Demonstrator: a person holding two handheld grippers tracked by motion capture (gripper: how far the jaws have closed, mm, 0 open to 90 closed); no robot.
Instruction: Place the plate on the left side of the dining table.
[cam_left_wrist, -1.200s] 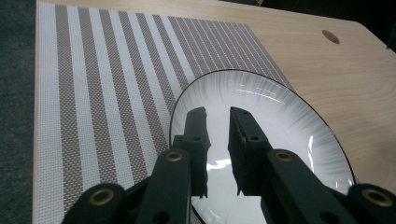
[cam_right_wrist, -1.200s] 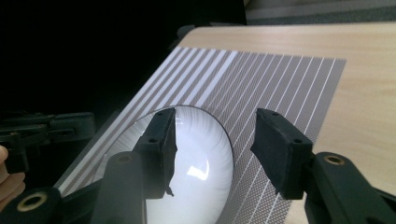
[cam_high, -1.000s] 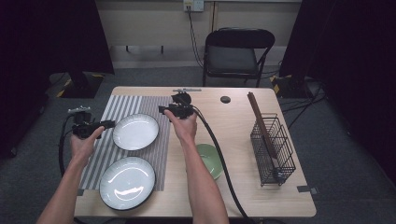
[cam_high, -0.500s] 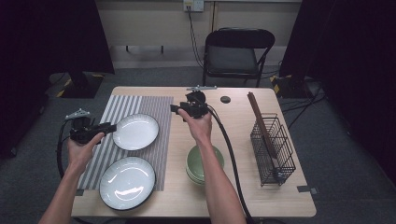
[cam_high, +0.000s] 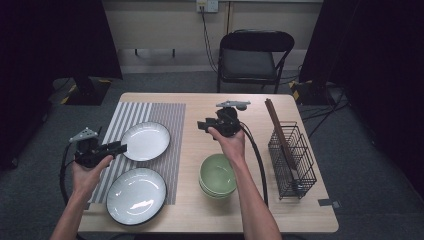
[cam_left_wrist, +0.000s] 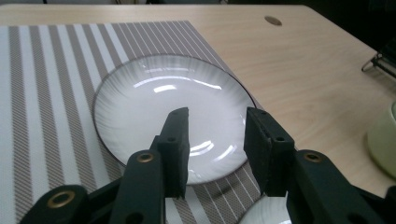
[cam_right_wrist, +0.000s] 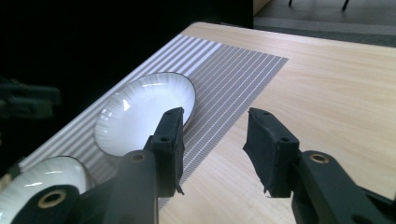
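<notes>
Both of your hands have drawn apart from the far plate (cam_high: 146, 141) since a second ago: your left gripper (cam_high: 116, 148) has pulled back toward the table's left edge, and your right gripper (cam_high: 202, 124) has shifted toward the middle of the table (cam_high: 300, 220). A stack of green bowls (cam_high: 218, 175), covered by your right forearm earlier, now shows near the front edge.

Left gripper: jaws apart, nothing between them. They opened further earlier in the second and have since held. In the left gripper view they point at the far plate from just off its near rim.

Right gripper: jaws apart, nothing between them; they have just been closing. In the right gripper view they hover over bare wood beside the striped mat's (cam_high: 165, 112) right edge, with the far plate to their left.

The far plate lies flat on the striped mat, on the left half of the table. A second plate (cam_high: 136, 195) lies near the front-left corner, close to the first. A wire rack (cam_high: 292, 160) stands by the right edge.
</notes>
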